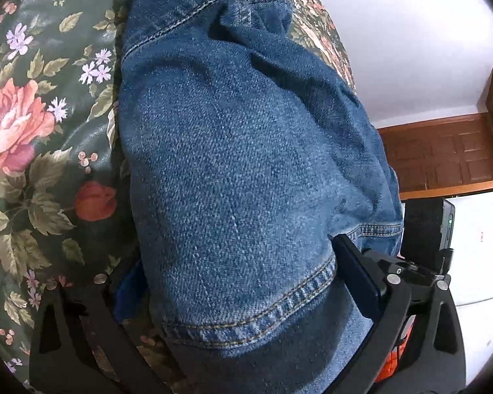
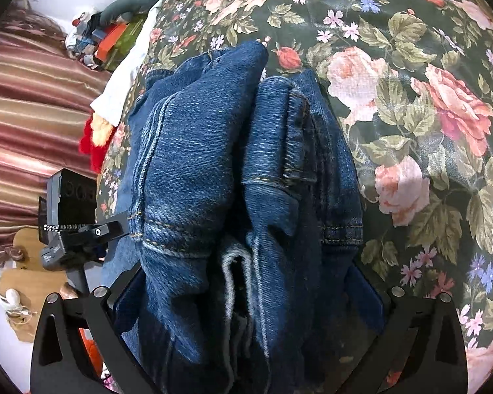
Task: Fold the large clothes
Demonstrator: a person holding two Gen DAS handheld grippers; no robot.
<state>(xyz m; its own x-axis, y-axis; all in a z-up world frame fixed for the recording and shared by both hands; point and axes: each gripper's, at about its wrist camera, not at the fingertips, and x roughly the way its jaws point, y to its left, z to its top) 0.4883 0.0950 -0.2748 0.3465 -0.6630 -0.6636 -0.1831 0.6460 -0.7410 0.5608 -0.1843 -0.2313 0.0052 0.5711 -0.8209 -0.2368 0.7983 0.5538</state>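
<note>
Left gripper (image 1: 243, 282) clamped on a hemmed fold of the jeans (image 1: 240, 151). Right gripper (image 2: 246, 292) clamped on a thick bunch of the same denim (image 2: 213, 170). Jeans lie bundled on the floral cloth (image 2: 410, 98). Beyond: striped curtain (image 2: 26, 108), wooden cabinet (image 1: 443, 154).

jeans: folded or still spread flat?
Folded. The jeans are bunched in stacked layers between both grippers, hems doubled over, on the floral cloth.
</note>
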